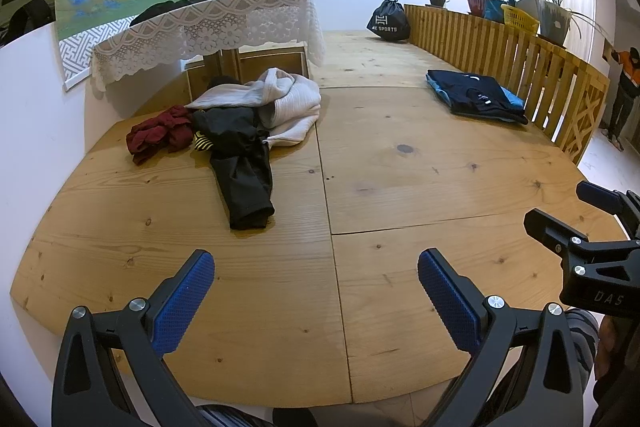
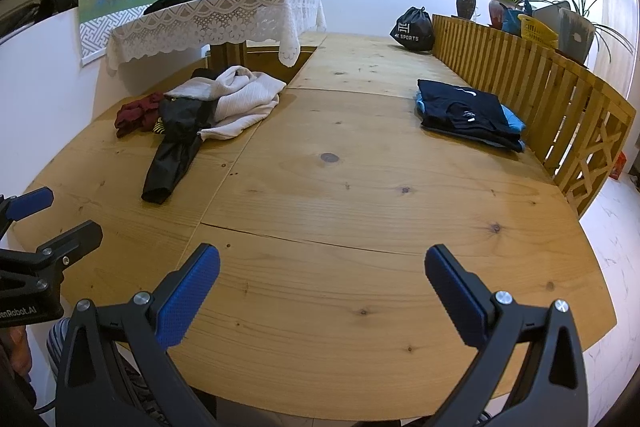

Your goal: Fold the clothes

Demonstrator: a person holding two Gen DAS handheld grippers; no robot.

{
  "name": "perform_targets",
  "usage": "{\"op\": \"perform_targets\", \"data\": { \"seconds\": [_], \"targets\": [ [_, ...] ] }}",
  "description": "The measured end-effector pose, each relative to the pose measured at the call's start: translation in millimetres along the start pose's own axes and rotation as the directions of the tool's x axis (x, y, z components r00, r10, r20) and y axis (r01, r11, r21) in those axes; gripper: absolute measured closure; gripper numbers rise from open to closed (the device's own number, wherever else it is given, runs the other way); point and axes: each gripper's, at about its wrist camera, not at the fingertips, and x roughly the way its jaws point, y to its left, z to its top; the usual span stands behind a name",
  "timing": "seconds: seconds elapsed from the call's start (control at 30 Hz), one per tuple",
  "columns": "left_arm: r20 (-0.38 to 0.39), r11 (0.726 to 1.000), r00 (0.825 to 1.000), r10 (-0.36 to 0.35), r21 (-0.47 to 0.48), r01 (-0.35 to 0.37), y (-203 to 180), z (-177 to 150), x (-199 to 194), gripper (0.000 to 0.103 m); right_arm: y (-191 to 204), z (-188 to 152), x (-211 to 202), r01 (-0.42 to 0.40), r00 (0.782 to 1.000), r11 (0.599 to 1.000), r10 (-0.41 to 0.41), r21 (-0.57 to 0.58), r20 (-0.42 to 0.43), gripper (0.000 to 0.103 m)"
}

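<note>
Clothes (image 1: 240, 115) heaped unfolded on platform (image 1: 400, 187), both tongs gaping, empty.

Maroon top (image 1: 160, 135), black jkt (image 1: 240, 163), white knit (image 1: 280, 103); navy/blue stack (image 1: 476, 97); blue tool pads (image 1: 182, 301)

1. Left wrist cam sits low at the near edge of the wooden platform (image 1: 400, 167), looking forward along its length toward the lace-covered table (image 1: 208, 23).
2. Right wrist cam is just beside it, same heading, shifted slightly right.
3. Both share the unfolded clothes pile (image 1: 236, 115) on the left, the folded stack (image 2: 468, 111) on the right, and each catches the other gripper at its edge.
</note>
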Motion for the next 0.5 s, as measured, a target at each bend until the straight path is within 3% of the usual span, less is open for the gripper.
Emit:
{"op": "perform_targets", "data": {
  "seconds": [0.5],
  "targets": [
    [-0.010,1.000,1.000,0.004,-0.004,-0.004,0.7,1.2,6.7,0.000,4.8,-0.2,6.9,0.007,1.000,1.000,-0.007,0.001,-0.011,0.000]
  ]
}}
